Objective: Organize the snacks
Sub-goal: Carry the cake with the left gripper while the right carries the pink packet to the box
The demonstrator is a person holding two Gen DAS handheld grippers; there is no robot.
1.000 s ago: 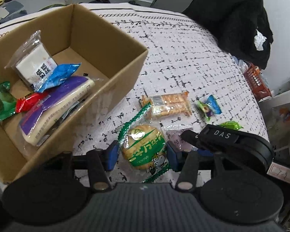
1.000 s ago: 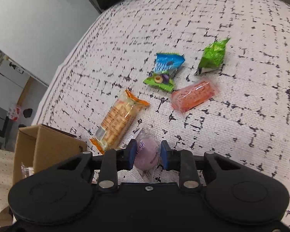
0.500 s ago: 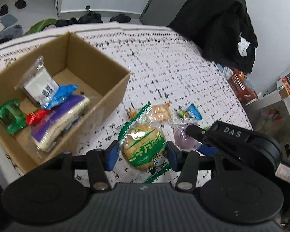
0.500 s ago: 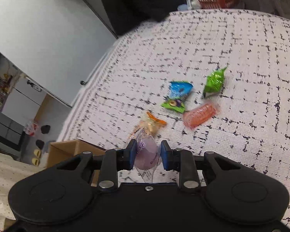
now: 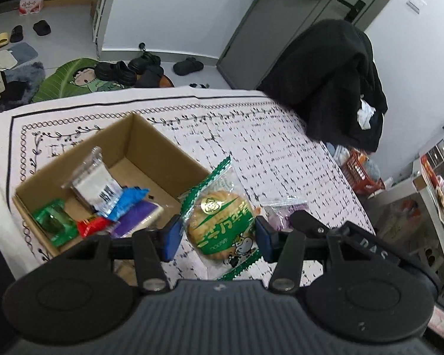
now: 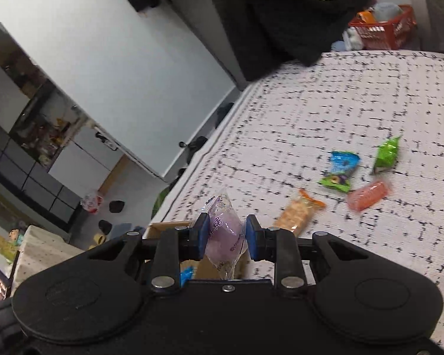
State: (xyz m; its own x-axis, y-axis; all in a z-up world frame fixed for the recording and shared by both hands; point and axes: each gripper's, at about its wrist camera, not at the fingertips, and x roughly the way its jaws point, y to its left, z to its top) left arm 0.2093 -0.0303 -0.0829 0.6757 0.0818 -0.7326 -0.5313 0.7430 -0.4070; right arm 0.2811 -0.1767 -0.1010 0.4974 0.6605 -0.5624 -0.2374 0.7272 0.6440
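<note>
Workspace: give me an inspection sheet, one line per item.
Surface: table under a white cloth with black dashes.
Job's things: open cardboard box holding several packets; orange cracker pack, blue-green candy, green candy and pink packet lie loose on the cloth.
Clutter: nothing seen on the table.
Grippers: left gripper shut on round biscuit pack; right gripper shut on purple snack; both lifted.
Cables: nothing seen.
Surroundings: black coat draped at the table's edge, red basket, shoes on the floor.
</note>
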